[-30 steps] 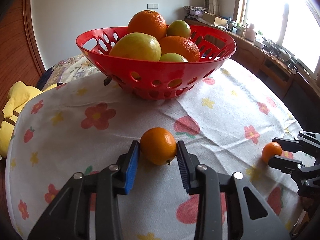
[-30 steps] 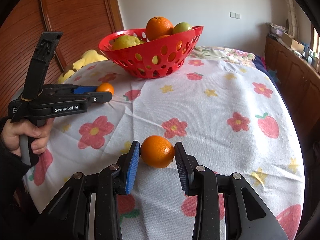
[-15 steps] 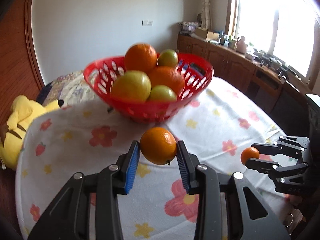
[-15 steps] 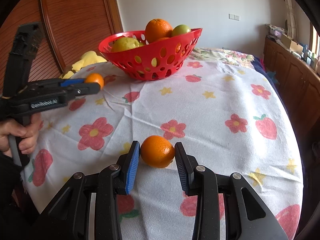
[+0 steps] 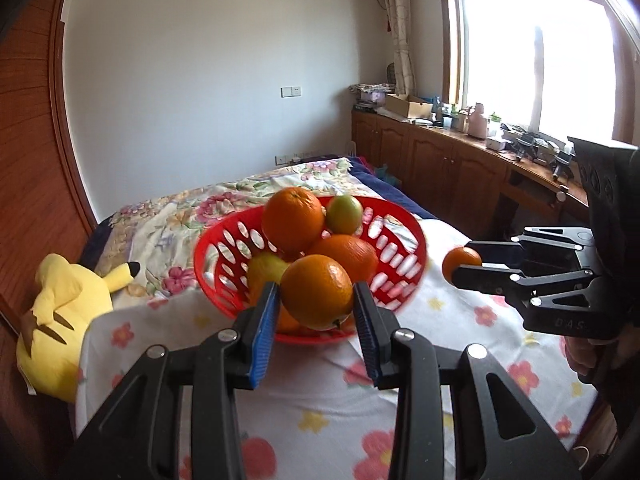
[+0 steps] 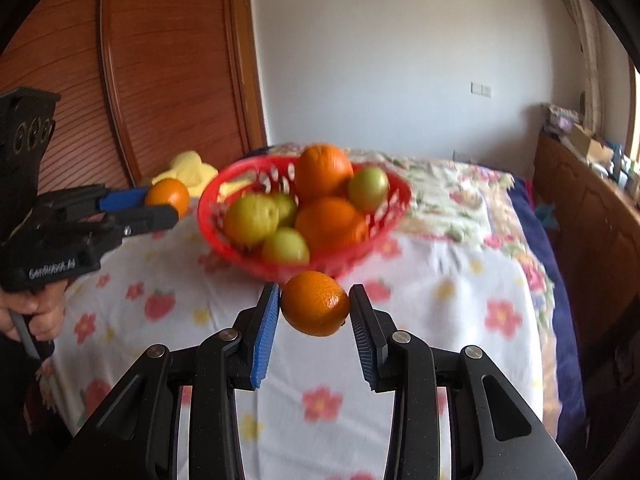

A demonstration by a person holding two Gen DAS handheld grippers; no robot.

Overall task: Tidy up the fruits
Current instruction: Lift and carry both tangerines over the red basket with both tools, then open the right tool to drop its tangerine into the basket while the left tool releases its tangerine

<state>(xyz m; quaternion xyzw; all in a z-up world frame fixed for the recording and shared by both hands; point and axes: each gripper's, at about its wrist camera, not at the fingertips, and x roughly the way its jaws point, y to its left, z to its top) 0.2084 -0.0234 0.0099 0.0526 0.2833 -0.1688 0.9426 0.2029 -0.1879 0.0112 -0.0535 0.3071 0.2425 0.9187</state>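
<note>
A red slotted basket (image 5: 404, 264) with oranges and green fruits stands on the flowered tablecloth; it also shows in the right wrist view (image 6: 360, 248). My left gripper (image 5: 316, 304) is shut on an orange (image 5: 316, 292) and holds it in the air just in front of the basket. My right gripper (image 6: 314, 308) is shut on a second orange (image 6: 315, 309), lifted above the cloth in front of the basket. Each gripper shows in the other's view, the right gripper (image 5: 466, 264) to the basket's right, the left gripper (image 6: 160, 204) to its left.
A yellow plush toy (image 5: 60, 308) lies at the table's far left edge. A bed with a floral quilt (image 5: 248, 196) lies behind the table. Wooden cabinets (image 5: 460, 168) with clutter run along the right wall under the window. A wooden headboard (image 6: 160, 80) stands at the left.
Both grippers have lifted their oranges off the cloth and moved up toward the basket. The basket now sits lower in both views.
</note>
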